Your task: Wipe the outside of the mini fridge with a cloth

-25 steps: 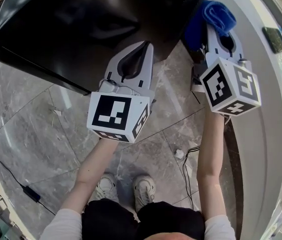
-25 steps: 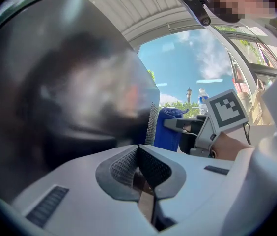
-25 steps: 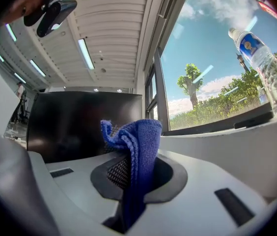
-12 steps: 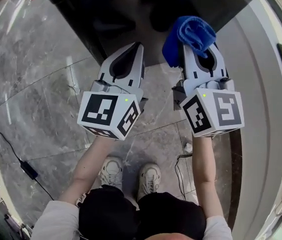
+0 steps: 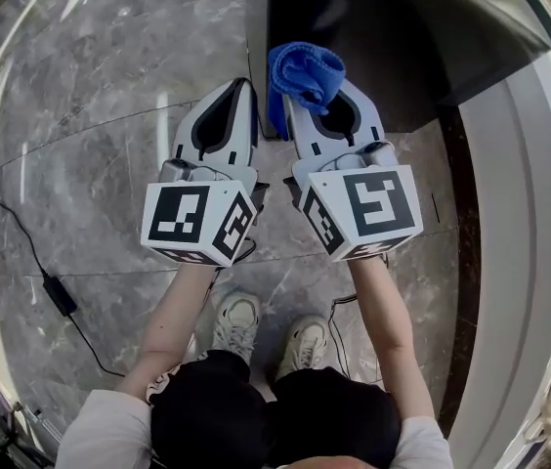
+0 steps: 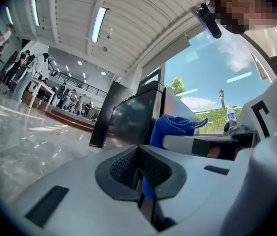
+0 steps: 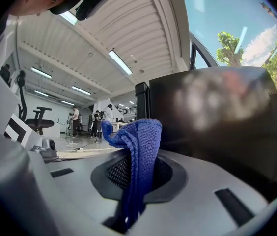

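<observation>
Blue cloth (image 5: pixel 305 69) in outstretched right gripper (image 5: pixel 320 104) — seemingly beside fridge (image 5: pixel 407 42).

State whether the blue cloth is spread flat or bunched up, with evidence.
Bunched up: the blue cloth is pinched between the right gripper's shut jaws and stands above them in crumpled folds, not flat.

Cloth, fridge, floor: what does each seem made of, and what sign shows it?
Cloth: seemingly knitted microfibre, blue, matt; ribbed loops show in the right gripper view.
Fridge: glossy black, likely painted metal or plastic; it mirrors blurred shapes.
Floor: polished grey marble-like tiles; veins, joints, glare.
</observation>
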The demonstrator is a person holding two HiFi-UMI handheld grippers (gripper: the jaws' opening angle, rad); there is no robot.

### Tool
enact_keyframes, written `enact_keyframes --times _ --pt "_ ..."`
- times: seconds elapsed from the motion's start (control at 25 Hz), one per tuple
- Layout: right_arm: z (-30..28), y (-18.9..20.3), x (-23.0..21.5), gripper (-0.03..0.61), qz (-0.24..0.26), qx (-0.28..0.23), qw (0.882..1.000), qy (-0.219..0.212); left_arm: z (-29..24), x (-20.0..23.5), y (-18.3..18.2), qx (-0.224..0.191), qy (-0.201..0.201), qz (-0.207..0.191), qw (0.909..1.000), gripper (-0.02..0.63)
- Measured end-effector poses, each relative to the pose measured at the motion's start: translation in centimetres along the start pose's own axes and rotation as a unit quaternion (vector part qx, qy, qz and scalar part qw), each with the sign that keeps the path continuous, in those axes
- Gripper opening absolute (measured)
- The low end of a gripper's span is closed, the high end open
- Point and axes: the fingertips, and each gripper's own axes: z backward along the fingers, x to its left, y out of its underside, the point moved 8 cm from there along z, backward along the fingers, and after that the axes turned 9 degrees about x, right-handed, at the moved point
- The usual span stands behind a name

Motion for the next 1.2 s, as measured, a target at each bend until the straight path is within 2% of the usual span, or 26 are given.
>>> enact_keyframes --times 0.12,0.32,0.48,0.92,1.2 --pt "-1.2 0.4 1.4 0.052 0.011 0.004 1.000 -0.008 0.4 0.9 0.1 0.003 -0.012 0.002 0.9999 0.005" --pt "-2.5 0.6 1.5 0.052 0.026 0.011 1.000 0.005 -0.1 1.1 0.6 0.010 -0.014 0.005 0.9998 0.005" --pt "-2.2 0.6 1.1 0.052 0.045 0.014 0.999 0.016 -0.8 0.3 1.0 0.017 -0.001 0.002 0.9998 0.005" --pt "-0.1 0.9 -2.2 0.052 0.042 0.009 0.998 0.042 -3.2 -3.3 1.7 0.032 0.037 -0.009 0.9987 0.005" --pt "1.3 1.4 -5.4 0.052 0.035 0.016 0.996 0.080 -4.9 -5.2 2.1 0.030 0.063 -0.011 0.9975 0.005"
